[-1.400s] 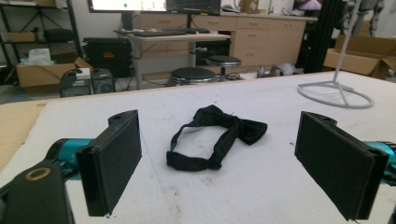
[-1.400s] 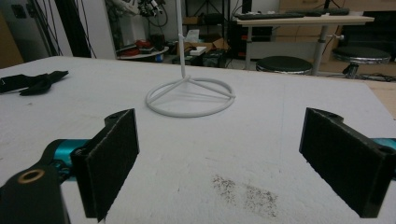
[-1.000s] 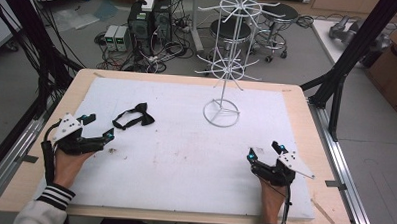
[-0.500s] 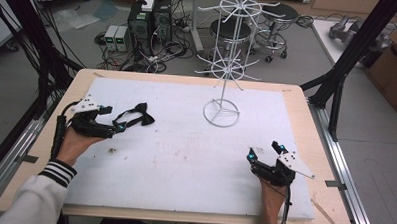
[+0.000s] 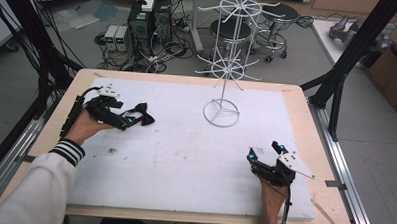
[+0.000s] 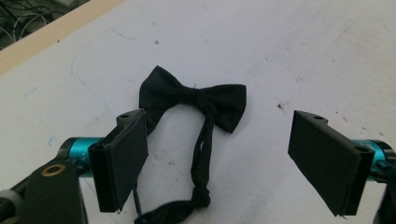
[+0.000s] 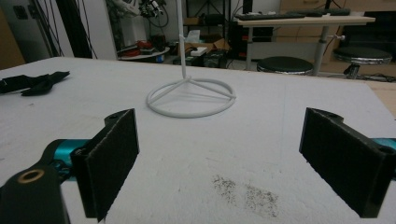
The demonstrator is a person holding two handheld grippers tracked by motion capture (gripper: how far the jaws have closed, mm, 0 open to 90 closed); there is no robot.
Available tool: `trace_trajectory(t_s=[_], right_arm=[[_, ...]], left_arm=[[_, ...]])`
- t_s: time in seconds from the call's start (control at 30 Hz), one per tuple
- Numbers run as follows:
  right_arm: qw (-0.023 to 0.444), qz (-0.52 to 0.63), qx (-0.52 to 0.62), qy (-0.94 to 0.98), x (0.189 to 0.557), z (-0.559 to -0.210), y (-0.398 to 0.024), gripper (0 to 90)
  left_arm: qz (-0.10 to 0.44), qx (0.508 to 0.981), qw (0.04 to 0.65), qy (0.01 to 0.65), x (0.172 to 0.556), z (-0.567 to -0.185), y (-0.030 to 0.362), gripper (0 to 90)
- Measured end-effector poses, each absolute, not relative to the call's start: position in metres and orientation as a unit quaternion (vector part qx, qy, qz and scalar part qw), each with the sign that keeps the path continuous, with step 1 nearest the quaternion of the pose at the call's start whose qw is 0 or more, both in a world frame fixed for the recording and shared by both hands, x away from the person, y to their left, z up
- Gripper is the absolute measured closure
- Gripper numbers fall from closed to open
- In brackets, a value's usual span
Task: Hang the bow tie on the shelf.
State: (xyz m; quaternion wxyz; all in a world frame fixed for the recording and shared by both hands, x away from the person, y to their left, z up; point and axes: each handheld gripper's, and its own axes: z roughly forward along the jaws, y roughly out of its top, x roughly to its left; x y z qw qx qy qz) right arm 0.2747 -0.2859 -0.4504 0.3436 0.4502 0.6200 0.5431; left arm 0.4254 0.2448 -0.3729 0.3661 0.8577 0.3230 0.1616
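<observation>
Table (image 5: 305,146): white sheet on a wooden top, bearing everything below
Rack (image 5: 221,113): white wire hanging stand, upright on its ring base behind the middle of the sheet, well apart from the bow tie
Right gripper (image 5: 265,152): resting near the front right edge, jaws wide apart, nothing between them, pointing toward the rack's base
Left gripper (image 5: 131,120): at the far left of the sheet, jaws apart and just been closing a little, straddling the bow tie's strap without pressing on it
Bow tie (image 6: 194,98): black cloth, flat on the sheet just ahead of the left jaws, its strap (image 6: 203,154) trailing back between them
Handling: likely light, soft and limp; it will droop once lifted
Best hold: probably the knot at the centre, the firmest part; the thin strap may slip
</observation>
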Motion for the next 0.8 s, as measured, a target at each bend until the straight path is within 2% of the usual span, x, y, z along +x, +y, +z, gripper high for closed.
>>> trace_trajectory(t_s=[0.33,0.57,0.73,0.8], right_arm=[[0.348,0.541,0.447,0.622,0.275,-0.45,-0.285,10.9],[0.349,0.541,0.447,0.621,0.275,-0.451,-0.285,10.9],[0.348,0.54,0.447,0.622,0.275,-0.45,-0.286,10.9],[0.349,0.54,0.447,0.622,0.275,-0.451,-0.285,11.0]], left_arm=[[0.136,0.88,0.318,0.326,0.446,-0.39,0.23,25.3],[0.142,0.883,0.298,0.333,0.455,-0.404,0.225,35.1],[0.137,0.886,0.284,0.339,0.457,-0.41,0.225,38.4],[0.135,0.889,0.283,0.334,0.458,-0.412,0.223,43.7]])
